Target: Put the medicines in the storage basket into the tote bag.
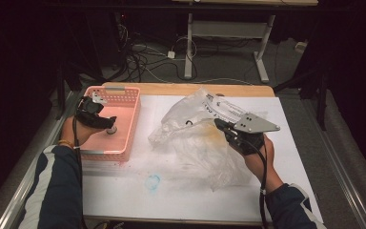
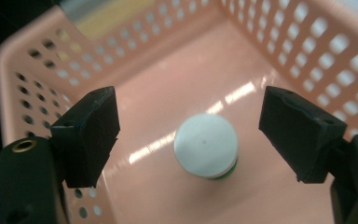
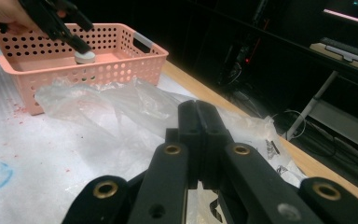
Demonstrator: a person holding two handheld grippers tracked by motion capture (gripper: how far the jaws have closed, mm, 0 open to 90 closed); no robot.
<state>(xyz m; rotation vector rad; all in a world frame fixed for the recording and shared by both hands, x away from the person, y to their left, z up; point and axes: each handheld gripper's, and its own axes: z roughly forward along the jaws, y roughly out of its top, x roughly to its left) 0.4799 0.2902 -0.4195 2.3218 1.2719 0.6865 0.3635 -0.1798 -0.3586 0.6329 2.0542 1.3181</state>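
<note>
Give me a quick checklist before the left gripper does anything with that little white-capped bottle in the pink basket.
1. Left gripper jaws open: ok, pads stand wide apart.
2. White-capped bottle upright on the basket floor: ok.
3. Bottle between the jaws: ok, lying below them, untouched by either pad.
4. Pink basket flat on the table: ok.
5. Right gripper shut: ok; whether it pinches the plastic bag: cannot tell.
6. Bag lies outside the basket: ok, beside it.
</note>
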